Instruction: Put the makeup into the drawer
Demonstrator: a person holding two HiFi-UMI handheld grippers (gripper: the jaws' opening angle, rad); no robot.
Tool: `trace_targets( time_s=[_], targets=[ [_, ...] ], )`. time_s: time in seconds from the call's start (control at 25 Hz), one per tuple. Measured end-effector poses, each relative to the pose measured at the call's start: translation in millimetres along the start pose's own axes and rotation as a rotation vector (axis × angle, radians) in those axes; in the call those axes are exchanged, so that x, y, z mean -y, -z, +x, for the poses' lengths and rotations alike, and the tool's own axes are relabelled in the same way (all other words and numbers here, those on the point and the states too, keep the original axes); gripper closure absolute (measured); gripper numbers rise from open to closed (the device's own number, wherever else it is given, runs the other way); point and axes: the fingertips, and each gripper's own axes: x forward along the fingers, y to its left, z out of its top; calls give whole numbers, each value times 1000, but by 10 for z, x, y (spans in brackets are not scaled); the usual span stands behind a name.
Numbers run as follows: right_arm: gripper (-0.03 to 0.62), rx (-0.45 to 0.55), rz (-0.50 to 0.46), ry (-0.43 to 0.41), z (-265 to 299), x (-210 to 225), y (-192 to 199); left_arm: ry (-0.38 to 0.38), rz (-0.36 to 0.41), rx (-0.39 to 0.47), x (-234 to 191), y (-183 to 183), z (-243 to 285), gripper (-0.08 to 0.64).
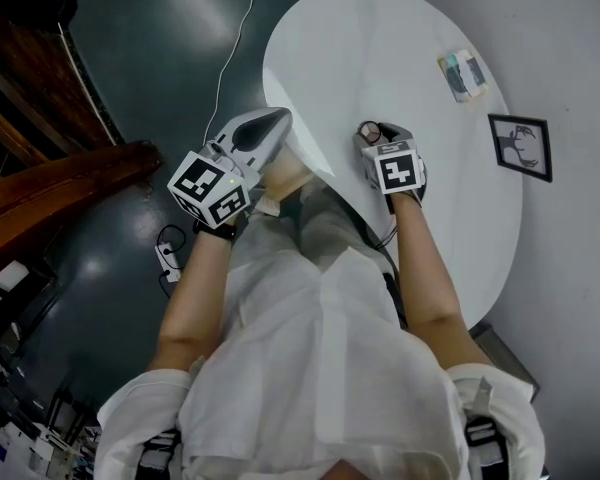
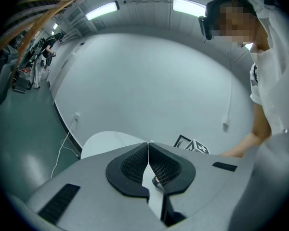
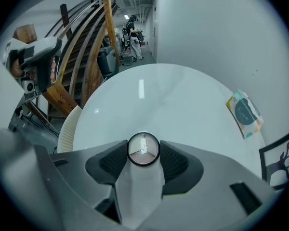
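Note:
A round makeup compact (image 3: pixel 143 150) with a black rim and clear lid lies on the white oval table (image 1: pixel 380 48), near its front edge. My right gripper (image 3: pixel 143 144) points steeply down over it, and both pads touch the compact's rim. In the head view the compact (image 1: pixel 370 131) shows just ahead of the right gripper (image 1: pixel 373 138). My left gripper (image 1: pixel 278 120) hovers level at the table's left edge, and in the left gripper view this gripper (image 2: pixel 148 144) is shut with nothing in it. No drawer is in view.
A small printed packet (image 1: pixel 463 75) lies far right on the table, beside a black-framed picture (image 1: pixel 521 146) on the wall side. A wooden staircase (image 1: pixel 60 188) stands to the left. A cable and power strip (image 1: pixel 167 258) lie on the dark floor.

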Motion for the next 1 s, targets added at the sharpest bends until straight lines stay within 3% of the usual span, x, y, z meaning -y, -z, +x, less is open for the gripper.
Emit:
trace_targets(
  time_s=[0.2,1.0],
  targets=[
    [382,10,-30,-11,19,-184,-134,-38,-1,16,-99,-27,-240,541],
    [382,61,-174,-133,198,-1638,-652,-175,-8,48,-408,-5,-1485,541]
  ],
)
